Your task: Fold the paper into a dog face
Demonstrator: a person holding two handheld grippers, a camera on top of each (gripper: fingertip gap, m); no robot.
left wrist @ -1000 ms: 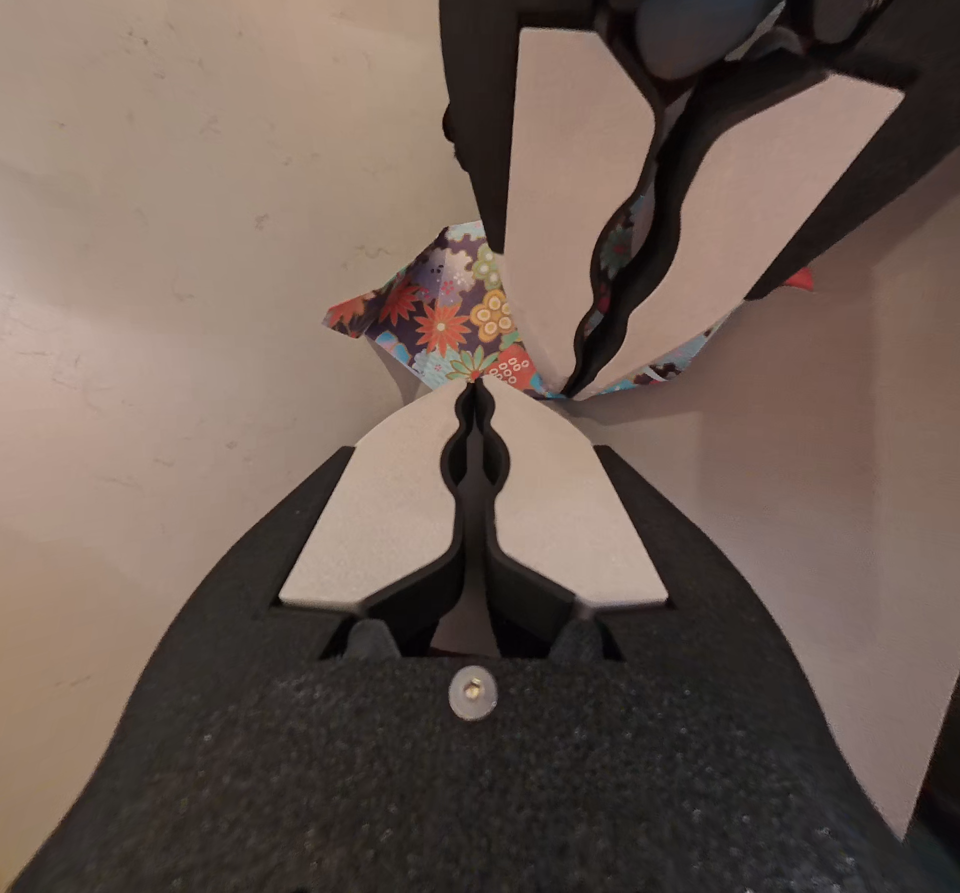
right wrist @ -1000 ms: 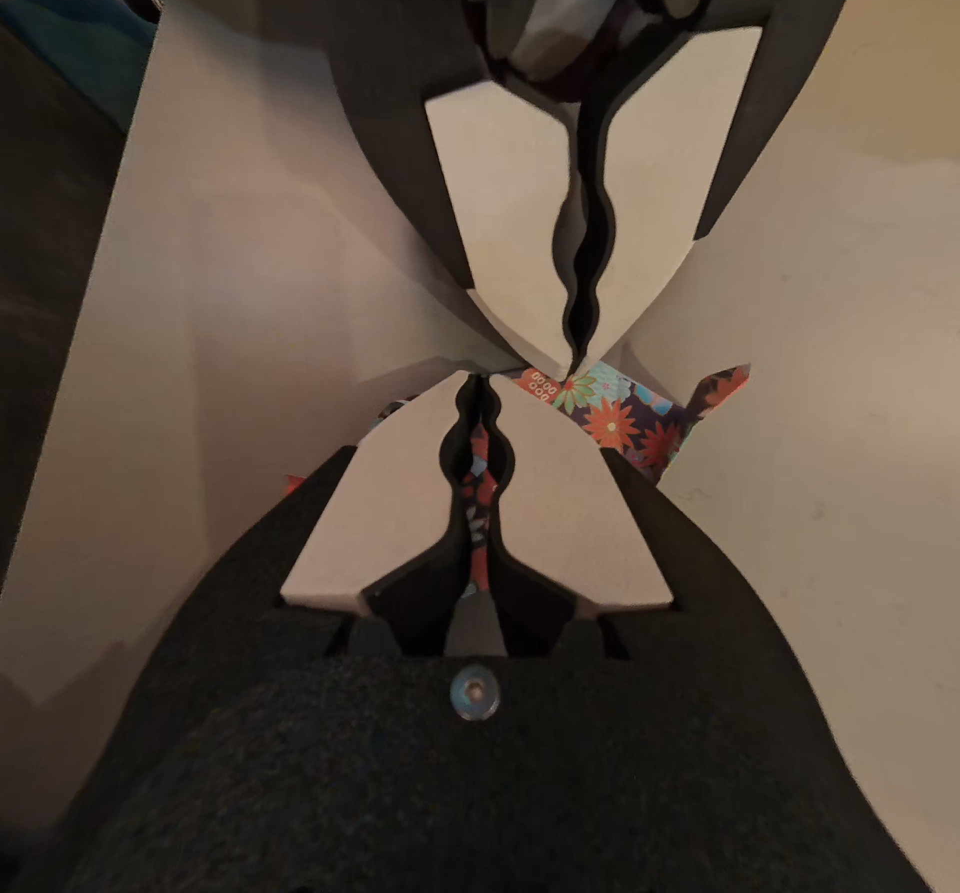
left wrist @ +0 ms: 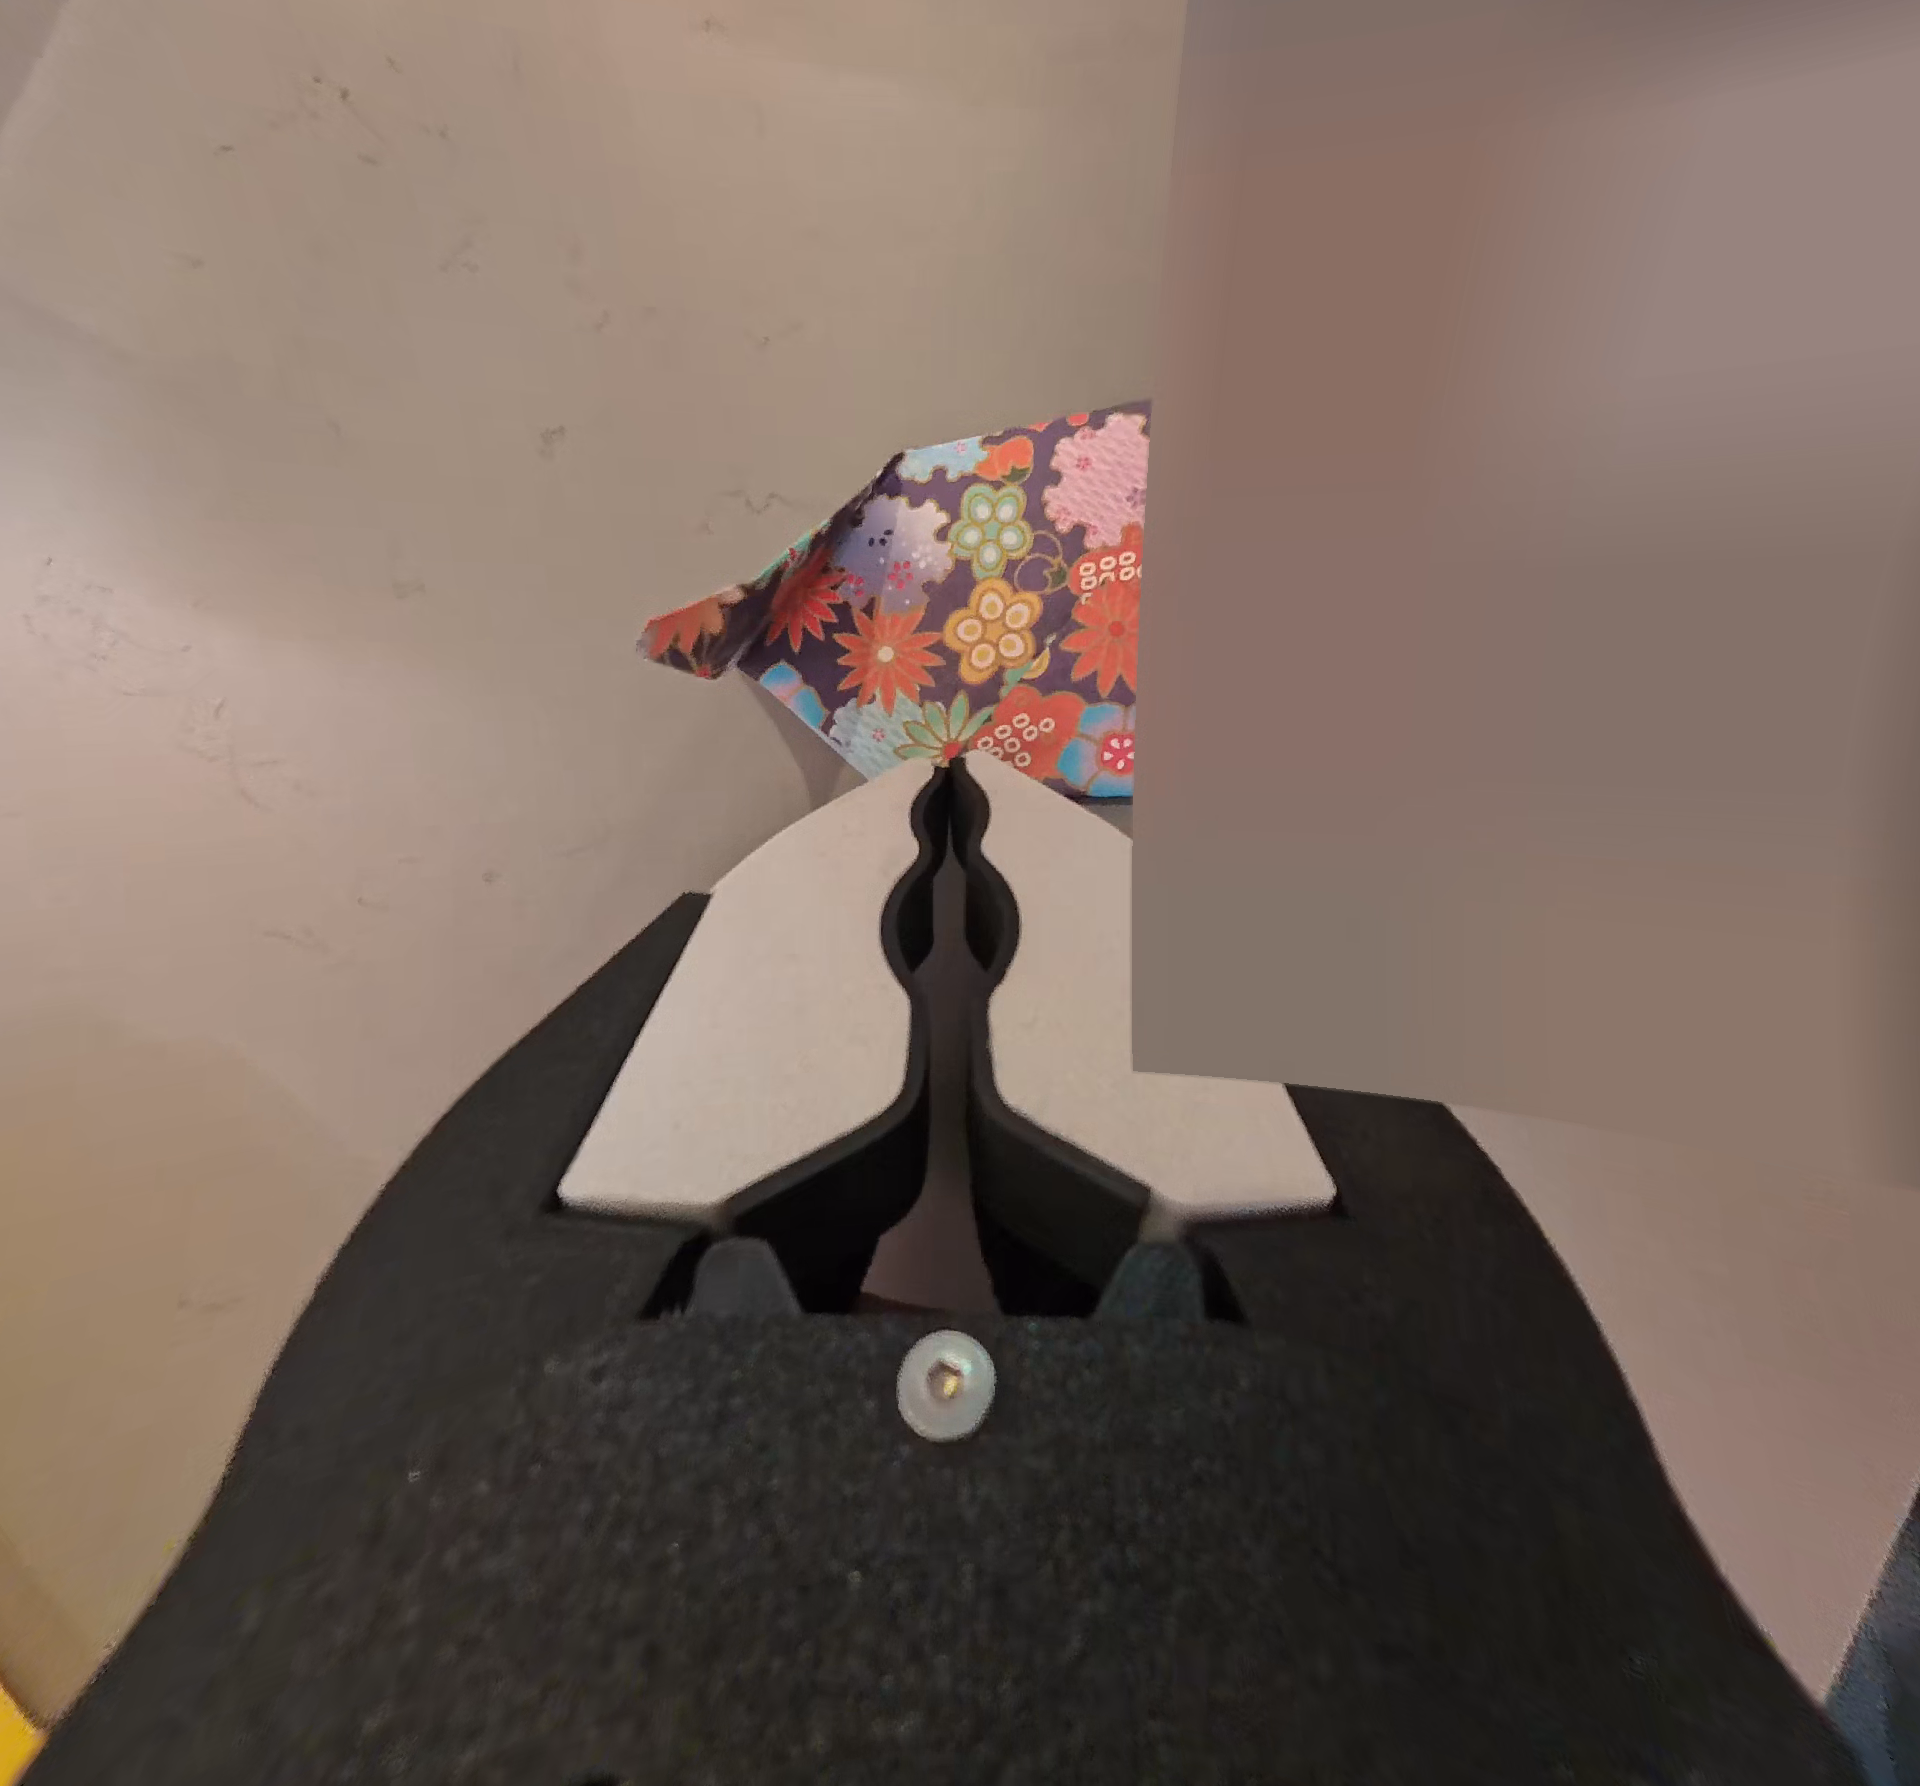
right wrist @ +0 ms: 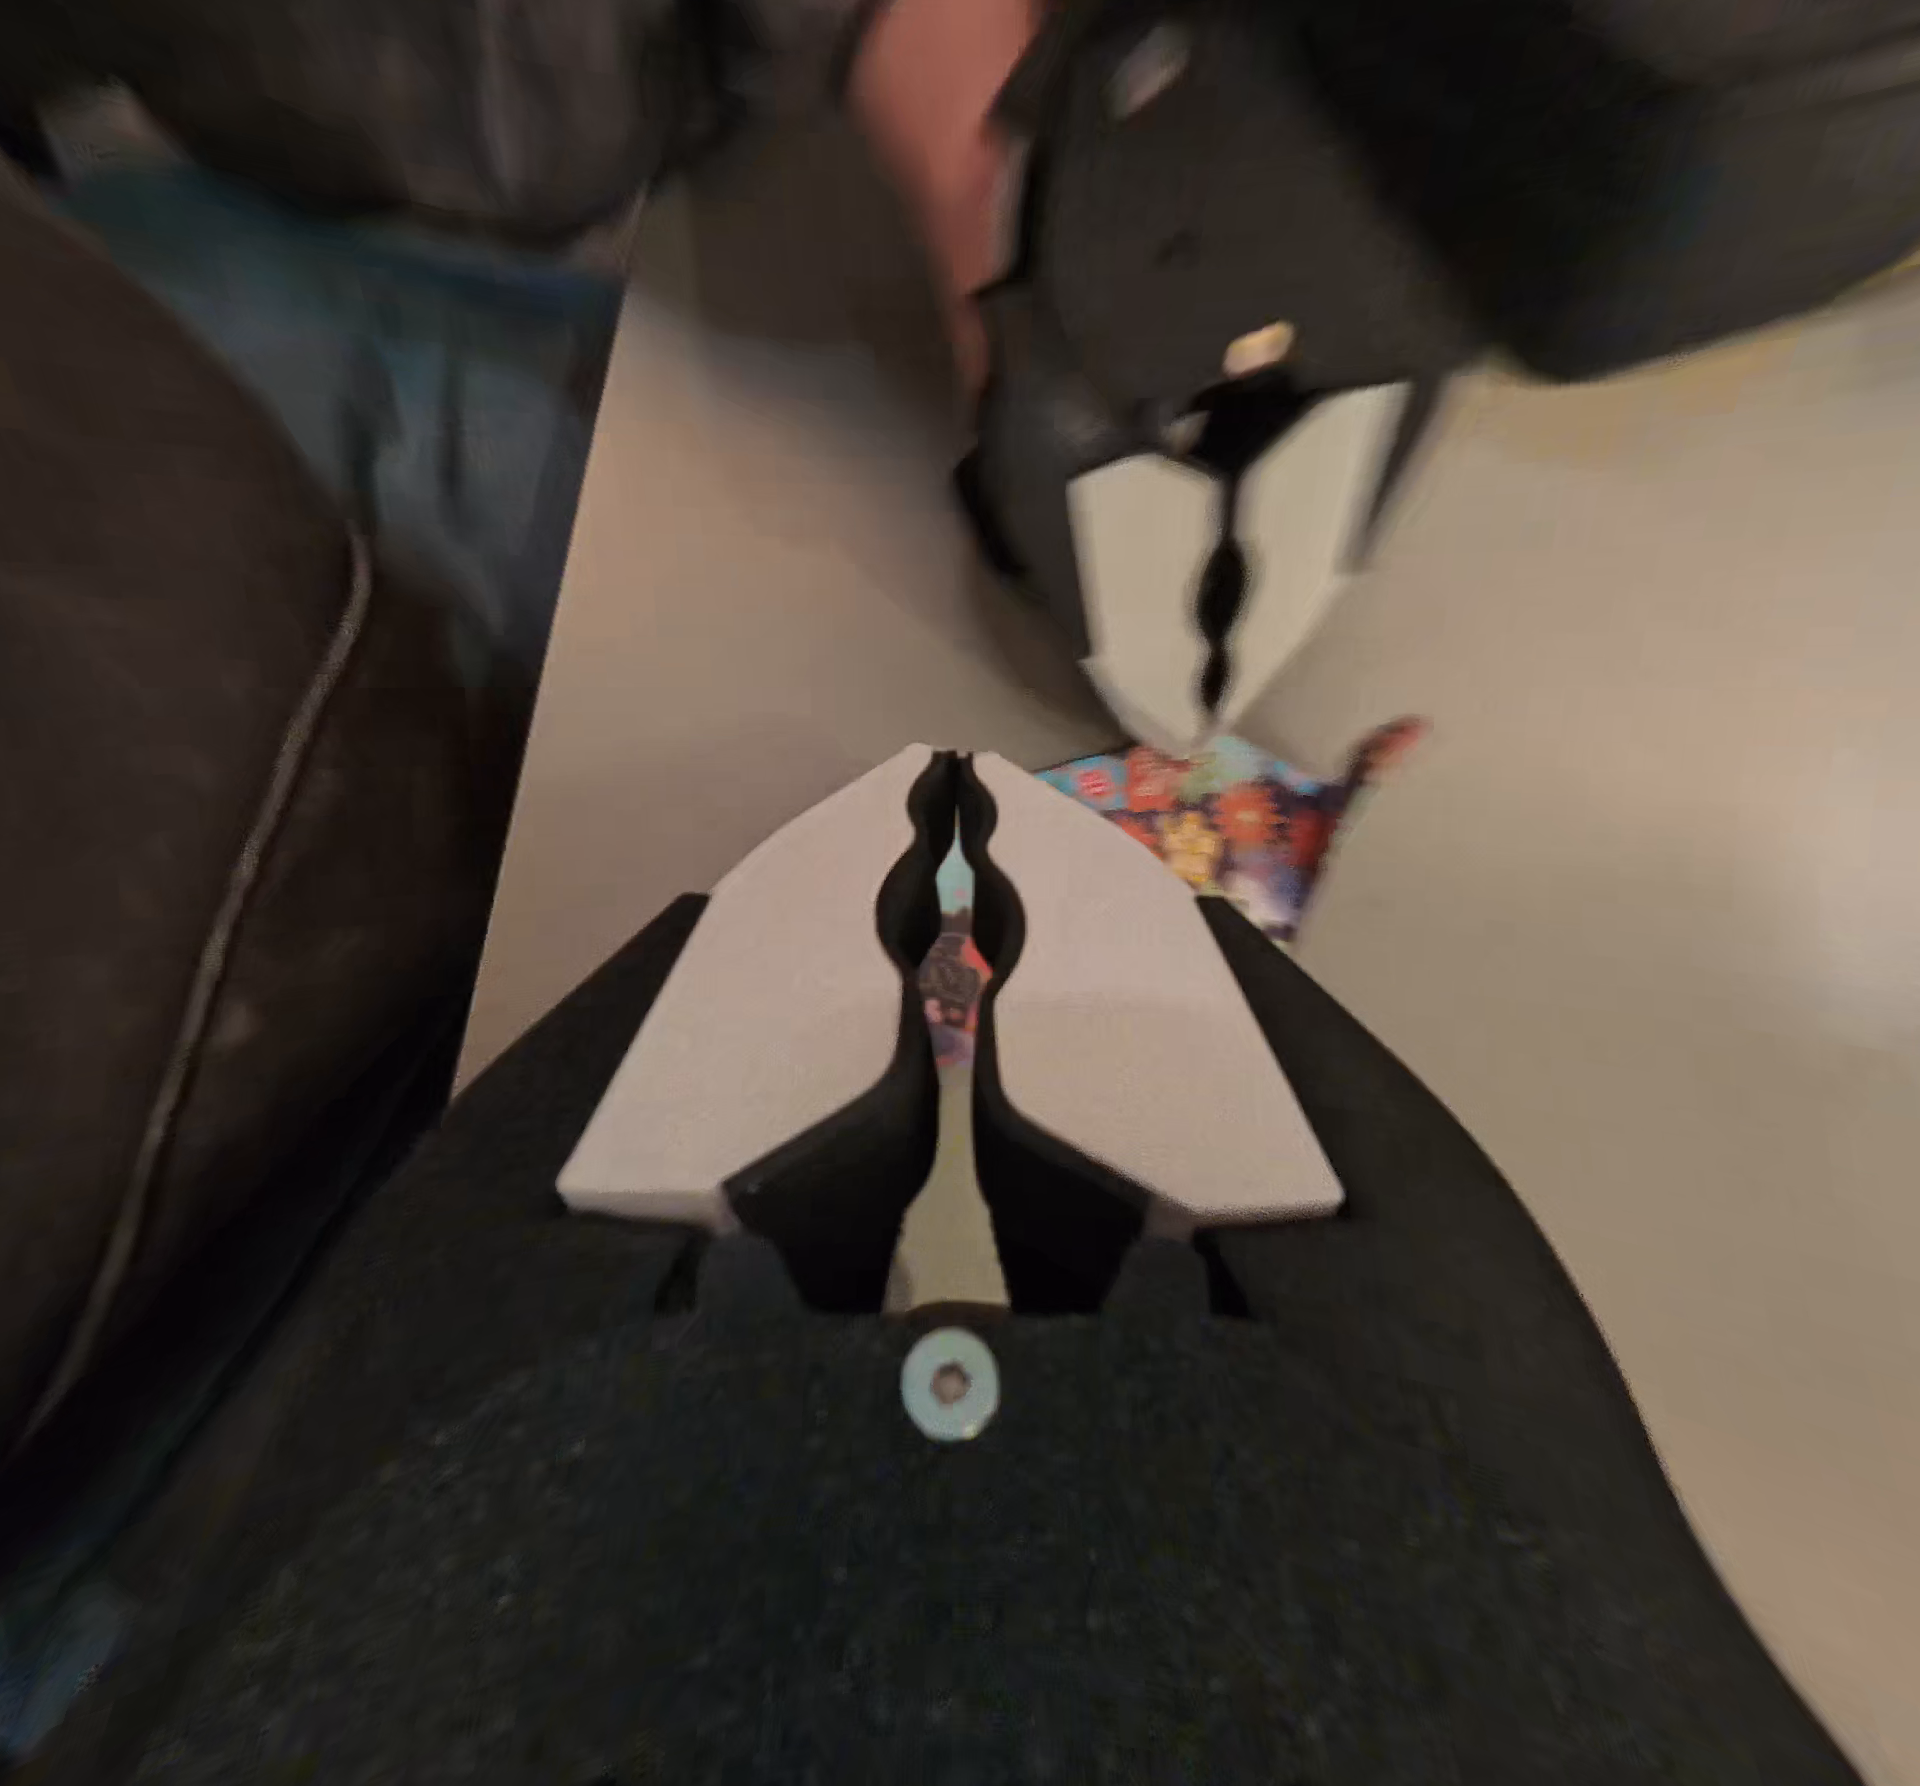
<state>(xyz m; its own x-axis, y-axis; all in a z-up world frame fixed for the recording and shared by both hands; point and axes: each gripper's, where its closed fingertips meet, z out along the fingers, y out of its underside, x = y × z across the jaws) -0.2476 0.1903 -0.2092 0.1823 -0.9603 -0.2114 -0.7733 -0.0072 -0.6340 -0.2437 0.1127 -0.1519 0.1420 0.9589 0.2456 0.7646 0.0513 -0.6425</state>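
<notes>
You are pressing both closed claws, left claw (left wrist: 951,772) and right claw (right wrist: 954,762), onto partly folded floral paper (left wrist: 977,614) at tips; ear flap raised, face unfinished.

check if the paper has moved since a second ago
No. In the left wrist view the paper keeps its place: its pointed corner lies below and right of the same scuff mark on the table, as before.

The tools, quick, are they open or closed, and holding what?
Left tool: closed, its tip at the flowery paper's edge.
Right tool: closed, holding no paper.
</notes>
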